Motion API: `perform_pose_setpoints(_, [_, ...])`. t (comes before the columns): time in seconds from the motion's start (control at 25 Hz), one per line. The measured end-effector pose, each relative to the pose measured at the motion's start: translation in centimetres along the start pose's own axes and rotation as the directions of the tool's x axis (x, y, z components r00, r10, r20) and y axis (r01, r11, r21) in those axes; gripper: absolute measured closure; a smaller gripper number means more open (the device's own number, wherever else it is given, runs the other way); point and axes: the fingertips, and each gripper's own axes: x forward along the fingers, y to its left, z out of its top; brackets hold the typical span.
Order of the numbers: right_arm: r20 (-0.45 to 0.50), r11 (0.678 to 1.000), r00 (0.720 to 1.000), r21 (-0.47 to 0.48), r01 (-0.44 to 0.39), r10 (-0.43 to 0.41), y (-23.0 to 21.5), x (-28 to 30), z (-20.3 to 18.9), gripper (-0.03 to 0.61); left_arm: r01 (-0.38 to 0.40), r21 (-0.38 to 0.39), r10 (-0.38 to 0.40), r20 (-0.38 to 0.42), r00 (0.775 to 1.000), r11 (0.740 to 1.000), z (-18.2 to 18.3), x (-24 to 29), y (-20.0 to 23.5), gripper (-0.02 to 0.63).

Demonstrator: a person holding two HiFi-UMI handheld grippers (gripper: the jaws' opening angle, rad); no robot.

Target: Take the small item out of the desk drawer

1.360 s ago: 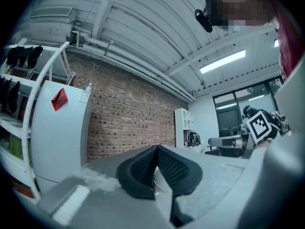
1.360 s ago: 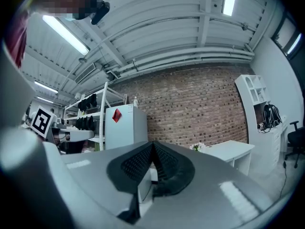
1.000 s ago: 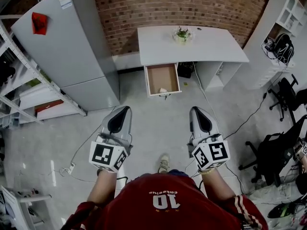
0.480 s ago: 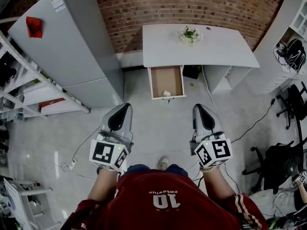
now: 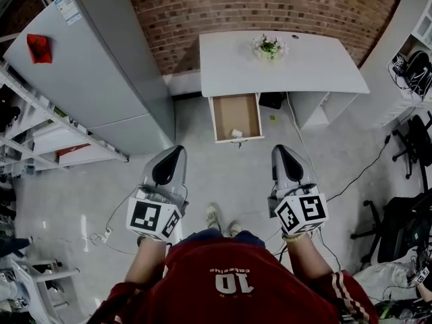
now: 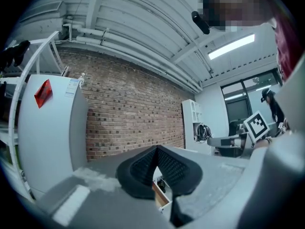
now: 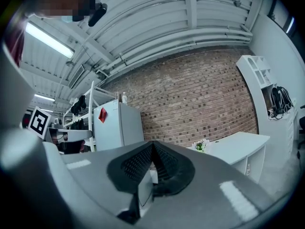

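Ahead, one open drawer (image 5: 233, 112), seemingly one small item (image 5: 236, 133)

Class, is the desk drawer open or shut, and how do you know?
Open. The drawer juts out from the white desk, its brown inside showing, with a small pale item inside.

In drawer (image 5: 233, 113) below desk (image 5: 310, 66) lies small item (image 5: 236, 133); refrigerator (image 5: 88, 66) left.

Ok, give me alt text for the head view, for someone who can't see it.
The drawer of a white desk stands open with a small white item near its front edge, seen from above. The person's left gripper and right gripper, both shut and empty, hang over the floor short of it; a potted plant sits on the desk.
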Motion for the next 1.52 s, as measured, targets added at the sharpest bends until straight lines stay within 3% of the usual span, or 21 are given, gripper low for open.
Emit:
perform_pose_setpoints(0.68, [0.013,0.994,0.997,-0.079,0.082,-0.081,1.5,9.8,0.8,0.575,0.127,-0.028,-0.126,0.038,0.991,0.991,-1.4,7.4,8.5,0.611])
perform_pose_setpoints(1.0, [0.008,0.989,0.992,-0.085,0.123,-0.123,1.0,11.4,0.1,0.575,0.163,-0.047,-0.161,0.041,0.986,0.986,-2.3,9.2,10.3,0.611])
perform_pose_setpoints(1.4, [-0.029,0.991,0.997,-0.122,0.062,-0.066,0.3,15.1,-1.5,0.574,0.16,-0.041,-0.158,0.043,0.987,0.986,-3.3,12.1,11.2,0.611])
perform_pose_setpoints(1.52, [-0.053,0.992,0.998,-0.123,0.034,-0.041,-0.4,16.7,-2.5,0.494,0.158,-0.037,-0.157,0.033,0.987,0.987,-3.6,13.2,11.4,0.611])
